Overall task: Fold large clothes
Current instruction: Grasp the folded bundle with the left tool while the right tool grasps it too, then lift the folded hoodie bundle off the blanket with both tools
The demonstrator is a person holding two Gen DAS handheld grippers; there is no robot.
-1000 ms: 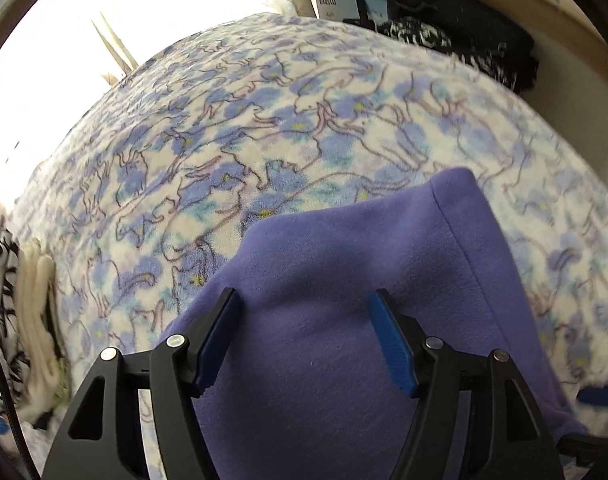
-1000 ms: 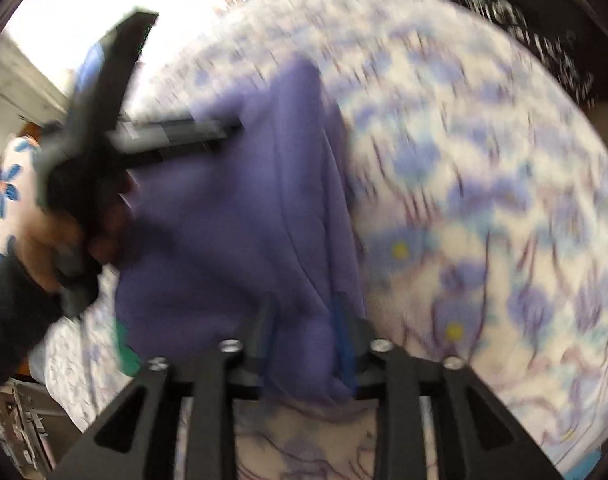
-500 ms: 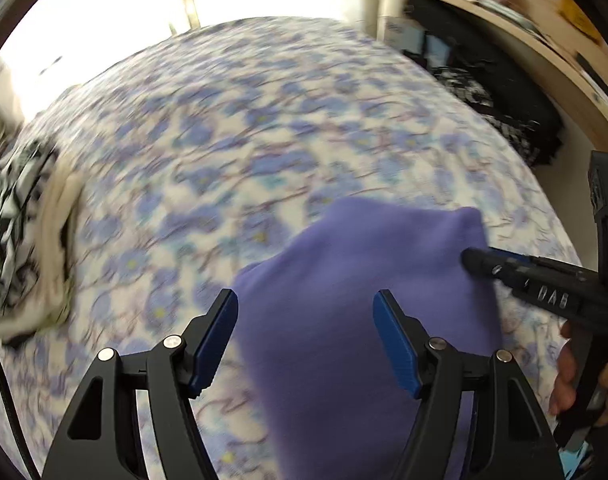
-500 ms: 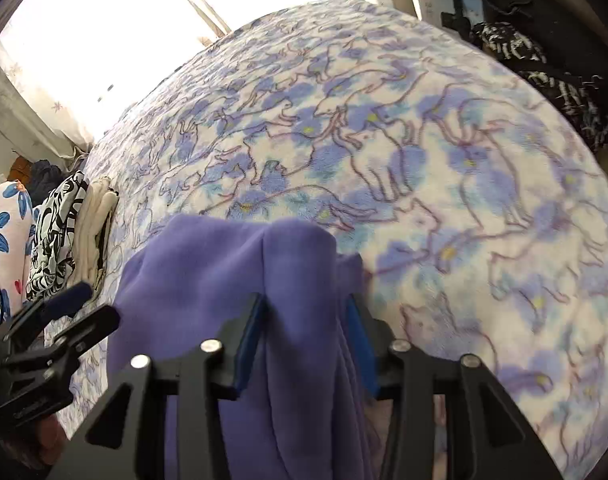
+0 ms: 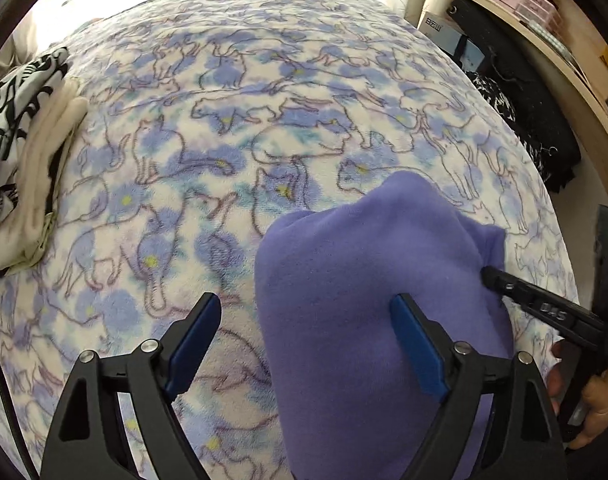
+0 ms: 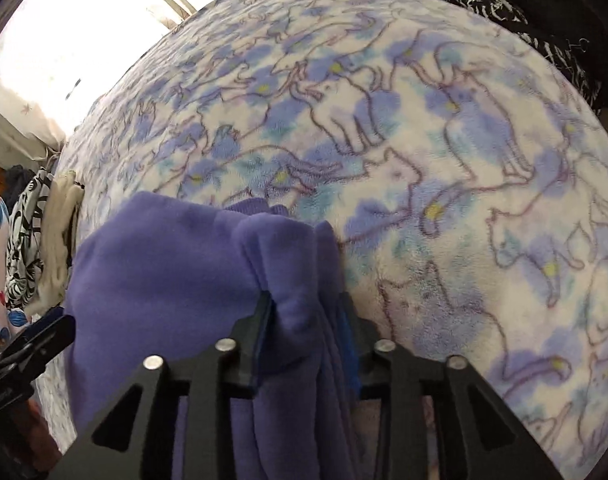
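A folded purple fleece garment (image 5: pixel 367 288) lies on a bed with a cat-print blanket (image 5: pixel 240 128). My left gripper (image 5: pixel 307 340) is open; its right finger rests over the garment's left part and its left finger is over the blanket. My right gripper (image 6: pixel 305 320) is shut on a bunched edge of the purple garment (image 6: pixel 176 264). The right gripper also shows in the left wrist view (image 5: pixel 543 312), pinching the garment's right edge. The left gripper shows at the lower left of the right wrist view (image 6: pixel 28 348).
A stack of folded clothes (image 5: pixel 20 136), black-and-white print and cream, sits at the bed's left edge; it also shows in the right wrist view (image 6: pixel 44 240). Dark clothing (image 5: pixel 523 120) and a wooden shelf with boxes (image 5: pixel 543 4) stand to the right of the bed.
The right gripper has carried the garment edge over and down onto the bed, folding it into a smaller bundle. The left gripper stayed open and shifted left, so the clothes stack came into view.
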